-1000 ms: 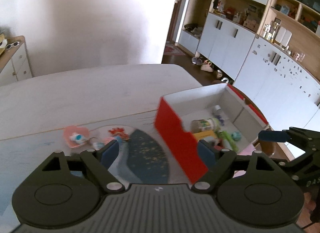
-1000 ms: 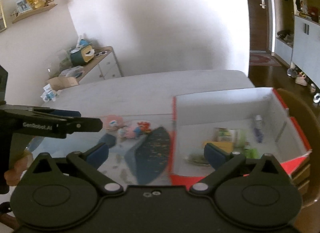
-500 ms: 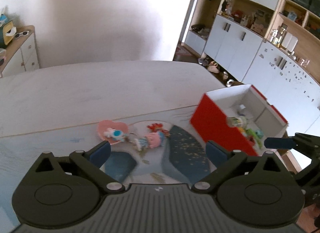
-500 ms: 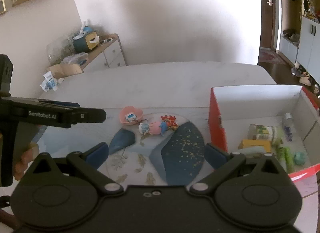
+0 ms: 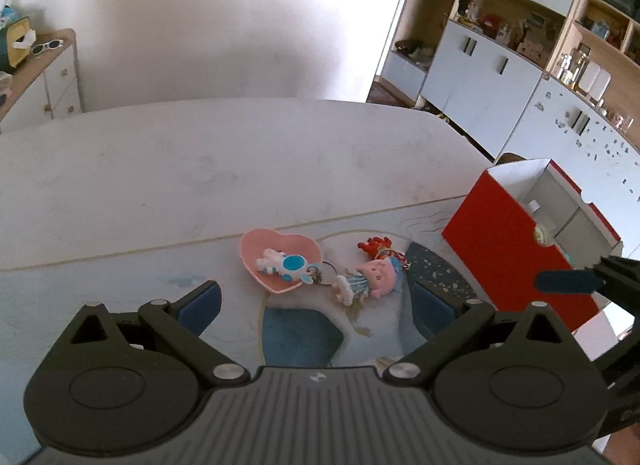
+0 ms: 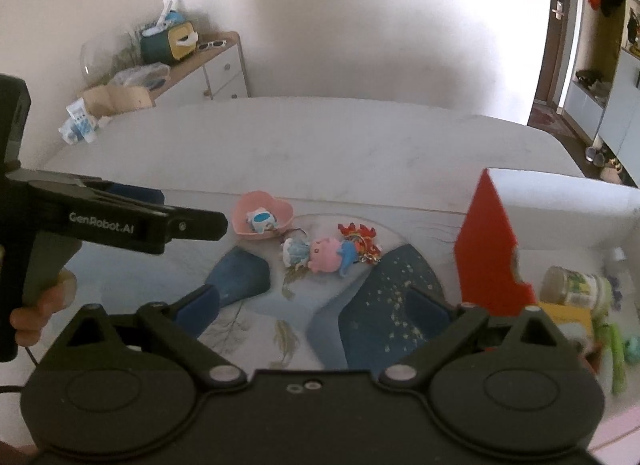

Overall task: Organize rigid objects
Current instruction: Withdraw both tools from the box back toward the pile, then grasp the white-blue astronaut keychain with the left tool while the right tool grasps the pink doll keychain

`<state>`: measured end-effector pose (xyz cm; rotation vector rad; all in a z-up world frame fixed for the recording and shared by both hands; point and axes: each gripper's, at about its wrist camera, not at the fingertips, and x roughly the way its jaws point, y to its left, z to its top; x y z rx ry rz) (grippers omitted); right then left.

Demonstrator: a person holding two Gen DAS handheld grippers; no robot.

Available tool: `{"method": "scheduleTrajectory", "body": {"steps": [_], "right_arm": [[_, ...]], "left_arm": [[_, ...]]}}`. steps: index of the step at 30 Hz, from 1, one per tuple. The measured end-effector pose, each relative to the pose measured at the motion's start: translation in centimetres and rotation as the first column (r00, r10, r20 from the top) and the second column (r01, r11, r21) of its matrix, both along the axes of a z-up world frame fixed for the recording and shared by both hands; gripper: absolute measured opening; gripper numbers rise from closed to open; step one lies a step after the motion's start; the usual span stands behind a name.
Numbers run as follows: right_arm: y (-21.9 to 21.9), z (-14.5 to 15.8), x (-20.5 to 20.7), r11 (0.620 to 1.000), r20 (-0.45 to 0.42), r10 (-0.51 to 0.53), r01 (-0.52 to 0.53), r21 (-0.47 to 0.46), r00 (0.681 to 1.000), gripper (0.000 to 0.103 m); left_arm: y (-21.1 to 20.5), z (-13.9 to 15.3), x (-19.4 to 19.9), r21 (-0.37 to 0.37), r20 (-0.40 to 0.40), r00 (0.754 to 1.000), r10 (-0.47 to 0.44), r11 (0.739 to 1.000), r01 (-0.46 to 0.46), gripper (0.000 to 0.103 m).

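Observation:
A pink heart-shaped dish (image 5: 256, 249) (image 6: 244, 207) holds a white-and-blue toy figure (image 5: 286, 263) (image 6: 261, 220). Beside it lies a pink-headed doll keychain (image 5: 368, 275) (image 6: 320, 252) with a red charm (image 5: 374, 244) (image 6: 358, 234). A red-and-white box (image 5: 508, 241) (image 6: 486, 249) at the right holds a jar (image 6: 576, 285), a bottle and green items. My left gripper (image 5: 316, 303) is open and empty, just in front of the dish and doll. My right gripper (image 6: 314, 307) is open and empty, above the mat in front of the doll.
The toys lie on a blue patterned mat (image 5: 300, 329) (image 6: 244, 277) on a white table (image 5: 240, 161). A sideboard with clutter (image 6: 192, 57) stands at the back left. White cabinets and shelves (image 5: 520, 65) line the right wall.
Both grippers have swung left, away from the box; the dish and doll now sit centred ahead of them. Both jaws stay open and empty.

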<state>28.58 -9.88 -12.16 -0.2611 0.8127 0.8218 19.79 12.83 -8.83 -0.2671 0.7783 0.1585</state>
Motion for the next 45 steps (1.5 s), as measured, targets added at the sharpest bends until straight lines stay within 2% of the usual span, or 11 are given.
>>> {"method": "scheduleTrajectory", "body": {"steps": [8,18,25,30,37,45], "right_arm": [[2.7,-2.8,1.7,0.998,-0.004,0.019,-0.02,-0.054,1.0,0.089],[4.9,-4.3,2.8,0.996,0.01,0.049,-0.048,-0.074,0.999,0.081],[5.4,-5.1,3.5,0.997,-0.007,0.04,-0.041,-0.07,0.999,0.076],[5.8,-5.4,3.6,0.997,-0.008,0.045,-0.045,-0.067,0.999,0.074],[6.2,-6.2,4.1,0.995,-0.005,0.041,-0.042,-0.09,0.999,0.068],[6.6,-6.9,4.7,0.993,0.014,0.028,-0.026,-0.113,1.0,0.064]], "left_arm": [[0.8,-2.0,1.7,0.047,-0.002,1.0,-0.015,0.999,0.015,0.102],[1.4,-3.4,4.1,0.068,0.025,0.995,-0.096,0.993,0.095,0.101],[1.4,-4.6,5.9,0.067,-0.001,0.991,-0.134,0.989,0.134,0.1],[1.6,-5.1,6.9,0.058,-0.014,0.989,-0.149,0.987,0.149,0.096],[2.0,-6.1,7.9,0.042,-0.049,0.984,-0.17,0.984,0.172,0.076],[3.0,-6.8,8.4,0.03,-0.074,0.988,-0.133,0.99,0.136,0.075]]}}
